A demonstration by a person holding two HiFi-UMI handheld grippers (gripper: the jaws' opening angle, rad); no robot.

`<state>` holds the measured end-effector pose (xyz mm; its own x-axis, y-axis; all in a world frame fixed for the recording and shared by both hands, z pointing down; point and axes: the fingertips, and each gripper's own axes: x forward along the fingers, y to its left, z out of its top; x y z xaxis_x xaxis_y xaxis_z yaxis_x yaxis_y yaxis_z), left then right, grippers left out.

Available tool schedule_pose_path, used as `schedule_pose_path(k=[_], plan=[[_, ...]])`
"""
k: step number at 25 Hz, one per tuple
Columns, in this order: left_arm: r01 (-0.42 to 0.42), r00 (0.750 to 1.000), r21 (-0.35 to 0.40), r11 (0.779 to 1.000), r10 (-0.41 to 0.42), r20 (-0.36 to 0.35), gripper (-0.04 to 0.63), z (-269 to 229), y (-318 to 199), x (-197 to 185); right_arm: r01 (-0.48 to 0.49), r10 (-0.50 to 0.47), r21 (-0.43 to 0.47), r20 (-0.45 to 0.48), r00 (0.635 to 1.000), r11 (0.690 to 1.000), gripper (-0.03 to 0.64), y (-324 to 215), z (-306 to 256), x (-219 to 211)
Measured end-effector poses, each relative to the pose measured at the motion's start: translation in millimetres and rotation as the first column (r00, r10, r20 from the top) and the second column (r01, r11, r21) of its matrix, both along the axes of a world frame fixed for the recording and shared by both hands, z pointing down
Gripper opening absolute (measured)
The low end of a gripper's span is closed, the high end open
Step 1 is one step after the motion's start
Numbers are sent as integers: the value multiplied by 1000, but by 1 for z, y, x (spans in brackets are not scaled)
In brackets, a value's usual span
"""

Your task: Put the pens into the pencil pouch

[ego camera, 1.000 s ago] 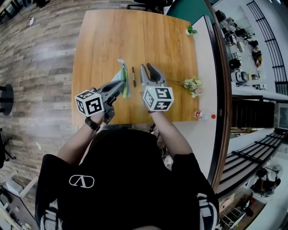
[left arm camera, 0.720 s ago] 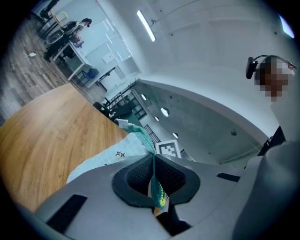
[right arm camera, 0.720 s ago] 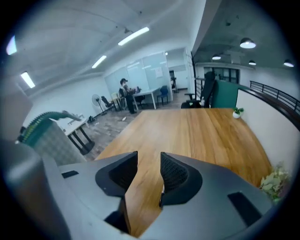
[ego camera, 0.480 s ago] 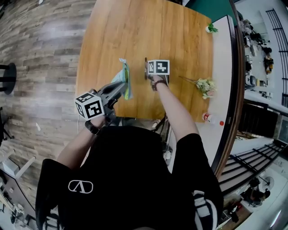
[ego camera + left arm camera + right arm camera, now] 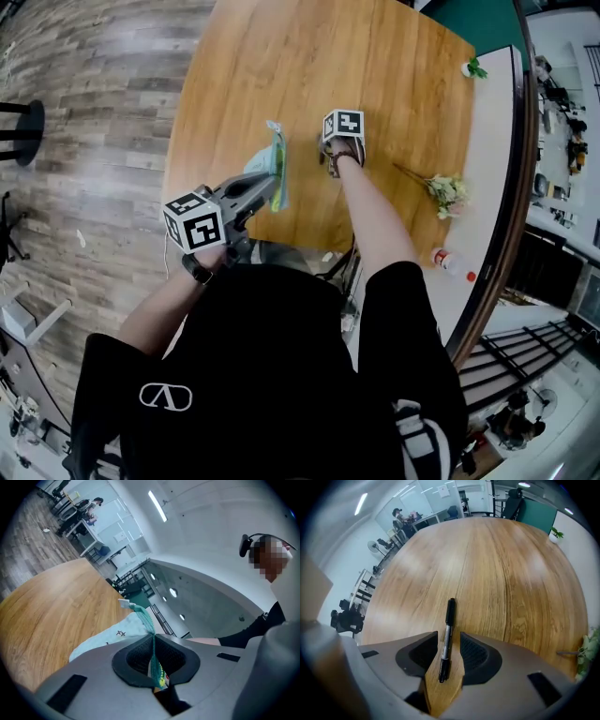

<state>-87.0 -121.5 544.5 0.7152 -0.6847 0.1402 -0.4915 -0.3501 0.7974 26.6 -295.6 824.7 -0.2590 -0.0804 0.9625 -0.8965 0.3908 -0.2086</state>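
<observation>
A pale mint pencil pouch (image 5: 275,161) with a green mesh side lies on the wooden table (image 5: 281,66), and its near end is lifted. My left gripper (image 5: 270,185) is shut on the pouch's mesh edge (image 5: 149,625), which runs up between the jaws. A black pen (image 5: 449,613) lies flat on the table. My right gripper (image 5: 448,638) points steeply down over it, open, with the pen between its jaws and wood showing on both sides of it. In the head view the right gripper's marker cube (image 5: 343,125) hides the pen.
A sprig of flowers (image 5: 447,192) lies at the table's right, and a small potted plant (image 5: 473,67) stands at the far right corner. A small bottle (image 5: 450,262) stands on the white ledge. Wooden floor lies left of the table.
My right gripper has dropped from near the table's front edge, tipped nose down and come to straddle the pen. The left gripper has sunk slightly with the pouch still in it.
</observation>
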Motion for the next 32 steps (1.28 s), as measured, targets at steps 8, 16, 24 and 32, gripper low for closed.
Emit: schedule_pose_path(k=[8, 16, 24, 32], plan=[[-12, 1000, -10, 1000, 12, 4, 15, 5, -1, 3, 90, -89, 8, -86, 992, 996, 43, -3, 4, 6], [-30, 999, 8, 1000, 30, 12, 15, -4, -2, 4, 25, -33, 174, 43, 999, 984, 41, -23, -49, 2], [-76, 997, 63, 995, 76, -2, 15, -31, -14, 27, -164, -10, 547, 300, 954, 821, 41, -51, -232, 10], [-134, 990, 132, 982, 137, -14, 15, -69, -33, 52, -360, -67, 771, 459, 886, 525, 41, -9, -400, 52]])
